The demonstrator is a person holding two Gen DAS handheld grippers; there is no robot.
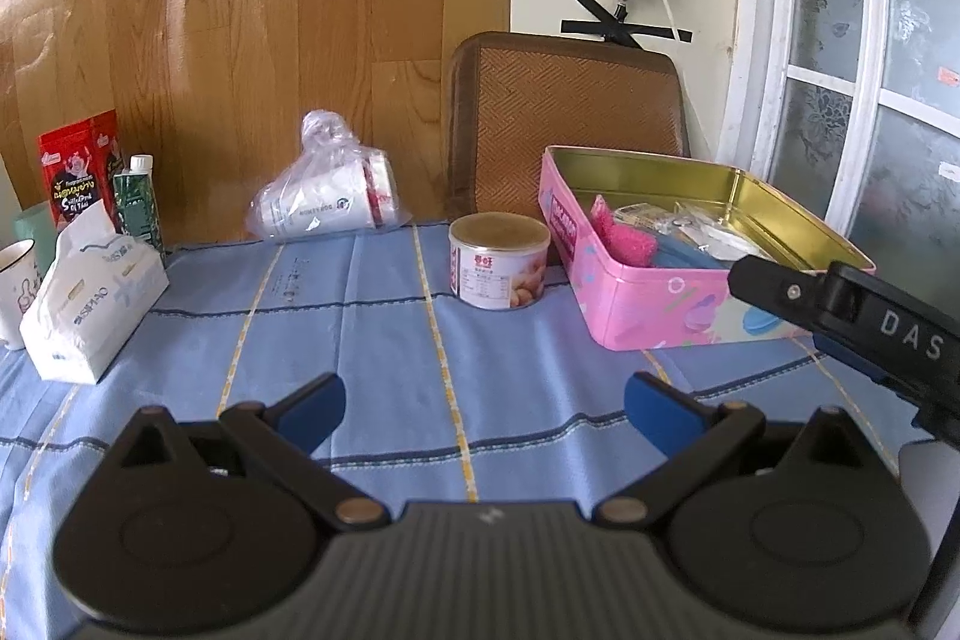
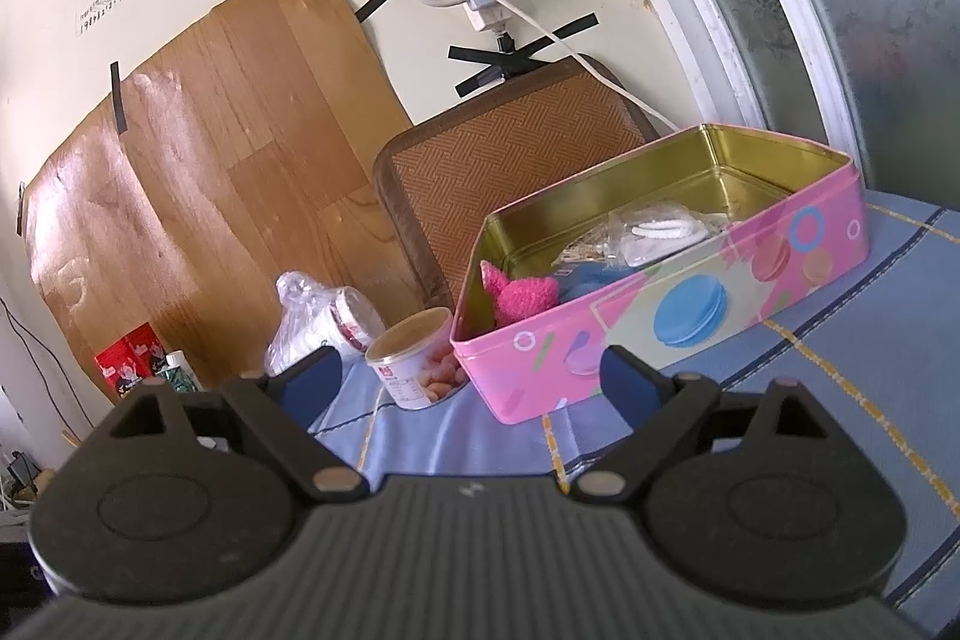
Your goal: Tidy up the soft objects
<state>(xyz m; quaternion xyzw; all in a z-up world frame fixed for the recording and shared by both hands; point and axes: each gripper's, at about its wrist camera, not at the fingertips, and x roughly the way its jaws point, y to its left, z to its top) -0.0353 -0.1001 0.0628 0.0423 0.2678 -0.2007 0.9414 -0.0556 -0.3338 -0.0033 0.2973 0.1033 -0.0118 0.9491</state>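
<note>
A pink tin box (image 1: 654,301) (image 2: 678,304) stands open on the blue checked cloth (image 1: 384,340). Inside it lie a fluffy pink soft item (image 1: 618,235) (image 2: 522,295), a blue soft item (image 1: 684,253) (image 2: 585,283) and clear packets (image 2: 654,229). My left gripper (image 1: 485,409) is open and empty, low over the cloth in front of the can. My right gripper (image 2: 474,379) is open and empty too, tilted, just short of the tin's near left corner. Its black body (image 1: 852,328) shows at the right edge of the left wrist view.
A round food can (image 1: 498,259) (image 2: 417,355) stands left of the tin. A bag of paper cups (image 1: 327,199) (image 2: 318,319) lies at the back. A tissue pack (image 1: 90,292), cartons (image 1: 81,172) and a mug (image 1: 15,280) crowd the left. A chair back (image 1: 564,118) rises behind the table.
</note>
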